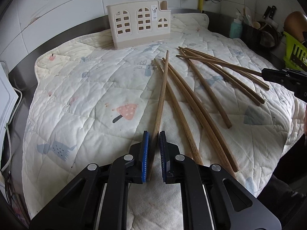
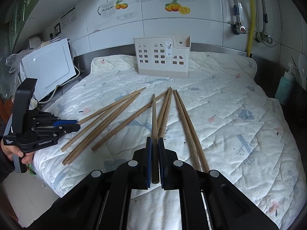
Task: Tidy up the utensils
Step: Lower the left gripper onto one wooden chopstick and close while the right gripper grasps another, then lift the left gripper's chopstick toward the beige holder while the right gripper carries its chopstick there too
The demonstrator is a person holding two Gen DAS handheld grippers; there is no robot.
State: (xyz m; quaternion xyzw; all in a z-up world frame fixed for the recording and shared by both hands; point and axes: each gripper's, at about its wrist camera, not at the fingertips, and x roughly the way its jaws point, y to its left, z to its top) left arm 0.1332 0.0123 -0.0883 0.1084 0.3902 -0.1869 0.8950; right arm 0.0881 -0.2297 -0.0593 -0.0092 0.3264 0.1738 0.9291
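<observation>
Fingers of the left gripper (image 1: 153,154) sit close on either side of the thick end of one chopstick (image 1: 160,103), which runs forward from between the blue pads. A thin gap shows beside the right pad, so whether the stick is truly clamped I cannot tell. In the right wrist view this same gripper (image 2: 76,125) appears at the left edge, its tips at the end of the leftmost stick.

The right gripper's fingers (image 2: 155,160) are pressed together on the butt end of another chopstick (image 2: 154,118), with both pads against its sides. That stick points straight ahead toward the holder.

The remaining chopsticks (image 2: 107,119) lie fanned across a quilted mat (image 2: 230,105) that covers the surface. Their thin tips converge toward the middle of the mat, and their thick ends spread toward the grippers. Two of them (image 2: 189,128) lie side by side just right of the right gripper. Several at the left cross over one another.

A cream utensil holder (image 2: 163,57) with window-shaped cutouts stands upright at the far edge of the mat, against the tiled wall (image 2: 201,26). It is well apart from the sticks. A white appliance (image 2: 48,71) sits to the left of the mat. A teal bottle (image 2: 285,88) stands off the mat at the right.
</observation>
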